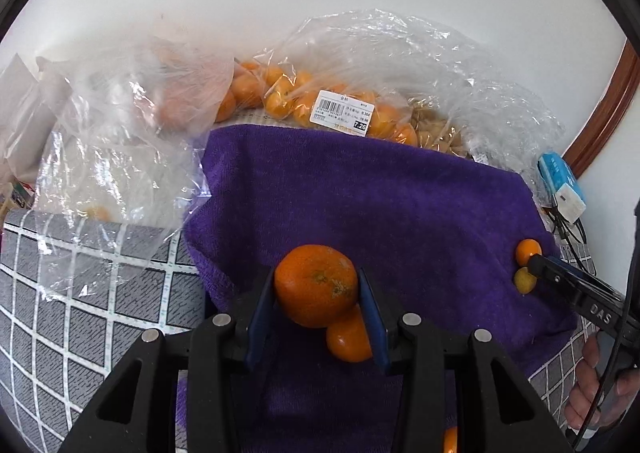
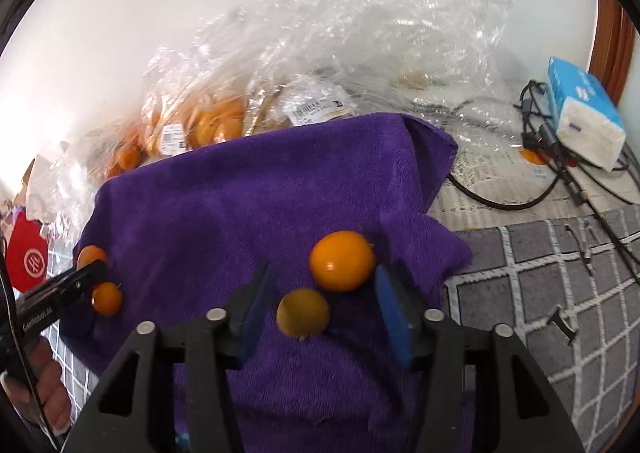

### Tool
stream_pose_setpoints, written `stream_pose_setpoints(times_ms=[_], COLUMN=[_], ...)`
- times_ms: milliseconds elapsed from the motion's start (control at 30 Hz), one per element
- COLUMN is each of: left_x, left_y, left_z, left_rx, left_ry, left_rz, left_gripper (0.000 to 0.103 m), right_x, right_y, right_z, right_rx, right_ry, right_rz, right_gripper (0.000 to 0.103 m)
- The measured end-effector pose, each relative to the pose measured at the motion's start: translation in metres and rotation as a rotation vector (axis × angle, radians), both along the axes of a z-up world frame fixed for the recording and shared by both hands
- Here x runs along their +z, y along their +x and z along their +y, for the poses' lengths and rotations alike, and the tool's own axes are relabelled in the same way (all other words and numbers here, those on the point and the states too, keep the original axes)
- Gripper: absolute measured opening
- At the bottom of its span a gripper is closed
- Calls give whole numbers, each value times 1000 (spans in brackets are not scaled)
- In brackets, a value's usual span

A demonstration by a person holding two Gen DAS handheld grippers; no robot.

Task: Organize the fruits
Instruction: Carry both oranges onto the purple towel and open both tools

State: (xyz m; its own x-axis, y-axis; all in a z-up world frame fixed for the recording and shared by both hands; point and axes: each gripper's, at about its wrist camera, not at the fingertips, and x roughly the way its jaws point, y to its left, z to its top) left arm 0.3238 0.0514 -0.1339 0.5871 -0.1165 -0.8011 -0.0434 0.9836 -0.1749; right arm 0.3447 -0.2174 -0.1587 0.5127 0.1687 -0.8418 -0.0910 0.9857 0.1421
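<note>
A grey mat (image 1: 80, 293) with white squares lies far left, with clear bags (image 1: 120, 133) piled on it by the wall. One bag (image 1: 340, 93) holds many small oranges and has a white price label (image 1: 344, 111). In the middle is a purple towel (image 1: 360, 193). The left gripper (image 1: 318, 303) has its blue pads tight on a big orange (image 1: 316, 289) – the pads squeeze both its sides. A smaller orange (image 1: 348, 341) sits on the towel just under it. More to the right, two little fruits lie close together on the towel – an orange one (image 2: 342, 261) and a yellow one (image 2: 303, 313). The right gripper (image 2: 322, 313) is open around them, and its pads do not touch either. Far right, a blue tissue pack (image 2: 584, 117) rests on black cables (image 2: 560, 181).
</note>
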Motion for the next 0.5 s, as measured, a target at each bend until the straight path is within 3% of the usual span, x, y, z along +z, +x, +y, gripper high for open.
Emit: stream_pose_setpoints(times_ms=[33, 133, 500], left_x=[4, 19, 42], left_y=[-3, -16, -101], left_z=[-1, -1, 6], left_rx=[3, -3, 3], left_ry=[5, -6, 16], left_rz=[-6, -35, -117], left_gripper=[40, 43, 46], right_x=[7, 23, 55], right_y=[-8, -31, -115], right_z=[1, 1, -16], right_rx=[-2, -11, -93], right_ry=[-28, -62, -21], right_rz=[-31, -74, -145], right_gripper=[67, 68, 68])
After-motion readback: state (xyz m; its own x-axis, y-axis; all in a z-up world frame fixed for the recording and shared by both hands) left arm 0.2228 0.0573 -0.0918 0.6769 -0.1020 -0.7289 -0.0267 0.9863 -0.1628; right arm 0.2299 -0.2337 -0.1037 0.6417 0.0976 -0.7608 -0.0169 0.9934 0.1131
